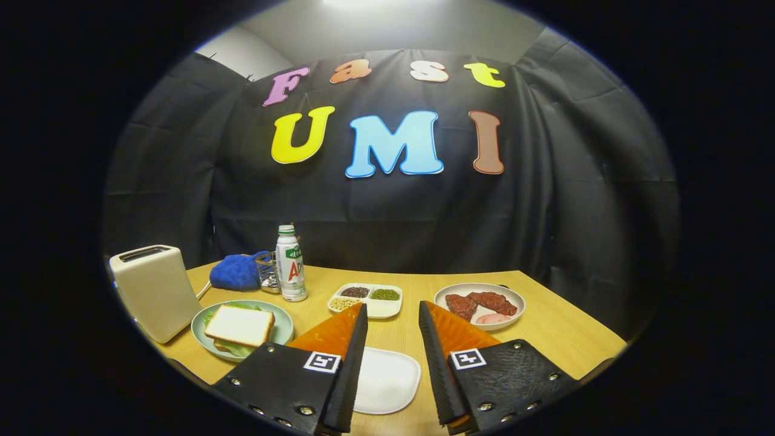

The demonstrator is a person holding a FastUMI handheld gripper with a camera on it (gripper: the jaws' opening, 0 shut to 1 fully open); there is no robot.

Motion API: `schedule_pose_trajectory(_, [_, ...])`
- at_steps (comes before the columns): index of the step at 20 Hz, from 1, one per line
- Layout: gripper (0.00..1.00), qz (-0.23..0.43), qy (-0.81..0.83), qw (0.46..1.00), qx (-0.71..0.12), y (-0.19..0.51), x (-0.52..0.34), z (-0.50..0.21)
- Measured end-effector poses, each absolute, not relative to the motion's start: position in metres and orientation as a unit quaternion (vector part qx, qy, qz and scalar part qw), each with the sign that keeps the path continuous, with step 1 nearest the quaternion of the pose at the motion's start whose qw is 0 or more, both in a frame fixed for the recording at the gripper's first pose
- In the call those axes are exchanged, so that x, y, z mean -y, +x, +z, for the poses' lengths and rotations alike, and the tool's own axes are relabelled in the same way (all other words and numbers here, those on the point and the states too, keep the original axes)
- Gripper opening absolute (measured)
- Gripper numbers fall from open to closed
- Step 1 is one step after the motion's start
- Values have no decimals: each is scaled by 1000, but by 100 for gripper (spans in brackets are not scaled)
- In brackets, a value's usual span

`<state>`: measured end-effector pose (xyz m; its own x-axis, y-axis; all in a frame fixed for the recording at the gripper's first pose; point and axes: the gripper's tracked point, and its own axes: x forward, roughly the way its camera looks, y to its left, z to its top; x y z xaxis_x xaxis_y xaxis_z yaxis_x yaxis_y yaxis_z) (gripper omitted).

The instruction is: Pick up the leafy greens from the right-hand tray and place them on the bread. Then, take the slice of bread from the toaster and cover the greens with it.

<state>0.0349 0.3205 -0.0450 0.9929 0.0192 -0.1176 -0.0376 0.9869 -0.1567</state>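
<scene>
Bread slice point(240, 325) sits atop greens point(233, 349) on green plate point(282, 327), at 10 o'clock from gripper point(392, 319), beside toaster point(154, 290) — sandwich looks finished. Gripper's fingers spread wide, gripping nothing, over bare white tray point(387, 380), probably backed off after release. At 12 o'clock, divided dish point(383, 310) holds beans and grains; at 1 o'clock, plate point(479, 289) holds meat slices.

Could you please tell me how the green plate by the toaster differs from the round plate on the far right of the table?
The green plate is pale green and carries a bread slice over leafy greens; the round plate is white and carries dark meat pieces and a pink slice. The green plate lies beside the toaster, the round plate beyond the open claw. Both are round and rest flat on the wooden table.
</scene>
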Motion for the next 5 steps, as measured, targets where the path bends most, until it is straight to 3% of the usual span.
schedule_pose_trajectory(5, [52, 7, -89, 994, -65, 31, -288, -42])
